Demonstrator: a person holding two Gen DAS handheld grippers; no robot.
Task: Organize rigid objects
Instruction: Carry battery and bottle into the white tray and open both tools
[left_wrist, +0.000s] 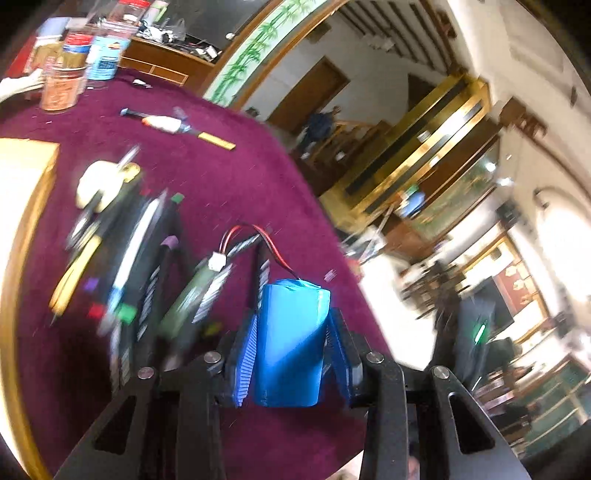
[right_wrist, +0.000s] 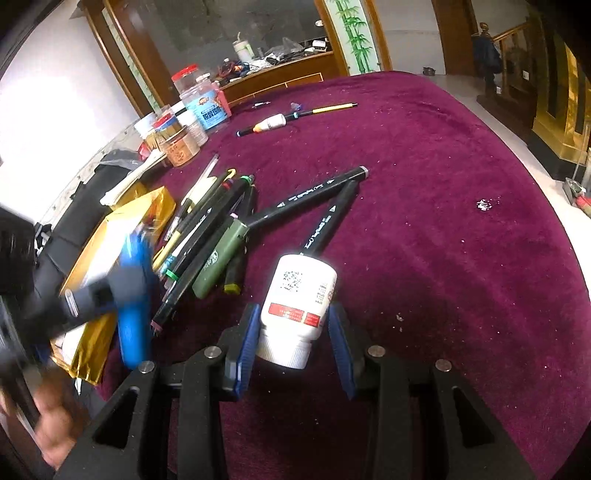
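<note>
My left gripper (left_wrist: 293, 321) is shut on a blue battery pack (left_wrist: 291, 347) with red and black wires, lifted above the maroon tablecloth (left_wrist: 221, 177). In the right wrist view that pack (right_wrist: 133, 295) shows as a blur over a gold box (right_wrist: 122, 236). My right gripper (right_wrist: 293, 314) is shut on a white bottle (right_wrist: 301, 291) with a red label, its cap end toward the camera. A heap of markers and pens (right_wrist: 214, 229) with a green lighter (right_wrist: 221, 258) lies just left of the bottle. Two black markers (right_wrist: 317, 190) fan out beyond it.
Plastic jars (right_wrist: 184, 140) cluster at the table's far left. A few pens and a small white tube (right_wrist: 273, 122) lie farther back. The round table's edge (right_wrist: 546, 206) curves along the right. A hand (right_wrist: 55, 435) shows at lower left.
</note>
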